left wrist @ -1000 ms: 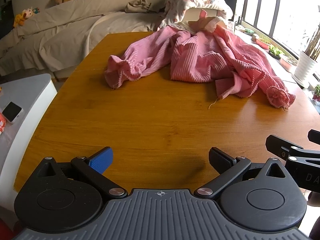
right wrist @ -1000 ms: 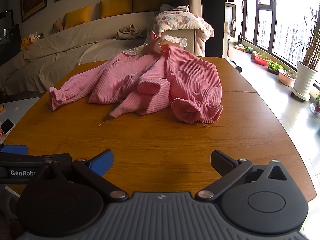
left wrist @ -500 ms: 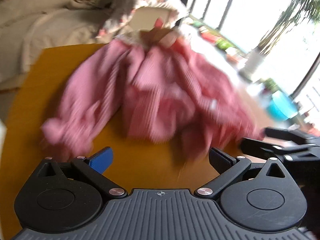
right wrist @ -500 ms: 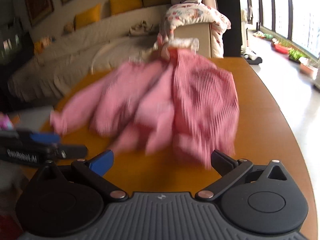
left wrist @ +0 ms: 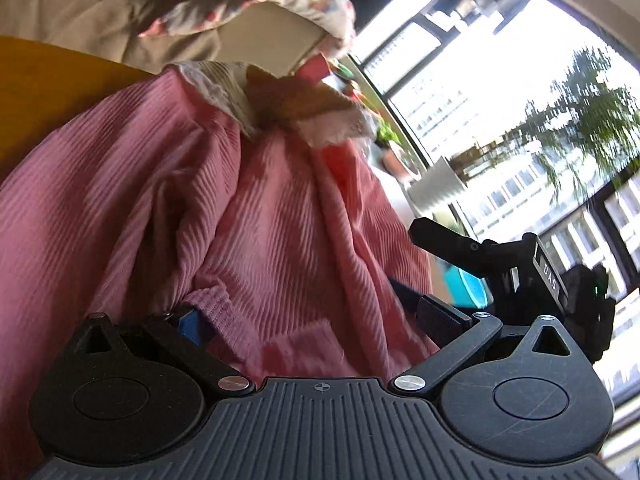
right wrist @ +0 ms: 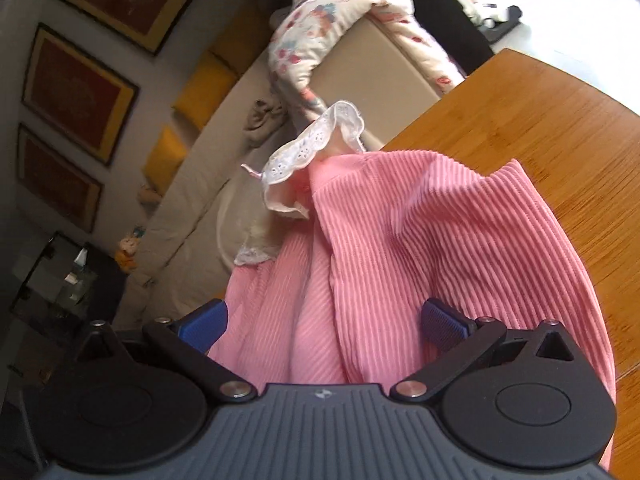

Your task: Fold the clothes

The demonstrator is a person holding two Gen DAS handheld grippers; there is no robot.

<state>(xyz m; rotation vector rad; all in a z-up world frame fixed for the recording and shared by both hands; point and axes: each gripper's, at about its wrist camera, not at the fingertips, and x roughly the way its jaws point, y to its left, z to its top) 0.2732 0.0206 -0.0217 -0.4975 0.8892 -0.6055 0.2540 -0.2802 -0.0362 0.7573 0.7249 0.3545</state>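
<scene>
Fabric filled both wrist views: the pink ribbed garment (left wrist: 280, 220) lay bunched on the wooden table (right wrist: 560, 128), its white lace collar (right wrist: 316, 144) toward the far edge, nearest the sofa (right wrist: 224, 168). Your left gripper (left wrist: 316, 320) had its jaws spread wide, with pink cloth lying between them. A ribbed cuff (left wrist: 216, 304) sat right against the blue pad (left wrist: 192, 324) on one side; the dark pad on the other side touched a fold of cloth. You had not clamped anything there.

Your right gripper (right wrist: 324, 324) also stood wide apart, both blue pads (right wrist: 444, 320) pressed against or just beside the heaped cloth, with folds bulging up between them. No pinch visible. In the left view your right gripper (left wrist: 500, 256) showed beside the garment's window-side edge; that view was blurred, so contact there could not be told.

A flowered blanket (right wrist: 340, 36) hung over the sofa's end just past the table's far edge. Yellow cushions (right wrist: 200, 92) and framed pictures (right wrist: 76, 84) lined the wall behind. A white plant pot (left wrist: 436, 184) stood by the window (left wrist: 520, 120).
</scene>
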